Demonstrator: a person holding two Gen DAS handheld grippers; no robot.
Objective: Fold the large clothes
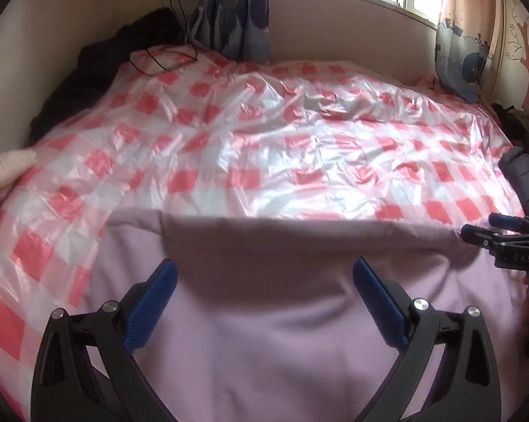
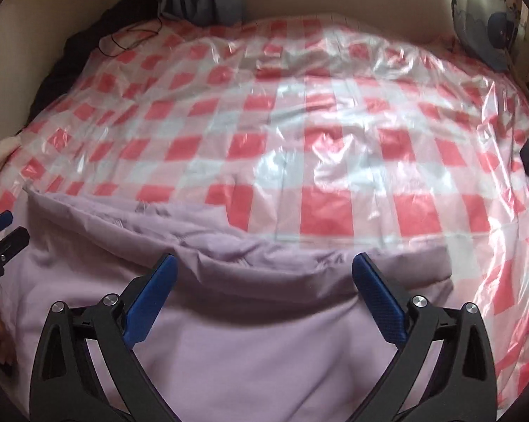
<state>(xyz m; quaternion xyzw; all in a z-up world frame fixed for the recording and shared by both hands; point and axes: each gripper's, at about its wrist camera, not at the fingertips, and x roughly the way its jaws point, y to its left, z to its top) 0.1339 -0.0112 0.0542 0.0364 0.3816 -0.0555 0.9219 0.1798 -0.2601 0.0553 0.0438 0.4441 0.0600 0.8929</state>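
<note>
Both our left gripper [image 1: 264,277] and right gripper [image 2: 264,274] hung spread wide and empty over the lilac garment [image 1: 282,316] at the near edge of the checked plastic sheet [image 1: 264,147], so we'd barely got folding, rumpled top edge unsorted.

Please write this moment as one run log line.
left hand-held gripper: open, over garment | right hand-held gripper: open, over garment | garment: lilac, on checked sheet, far edge rumpled
</note>
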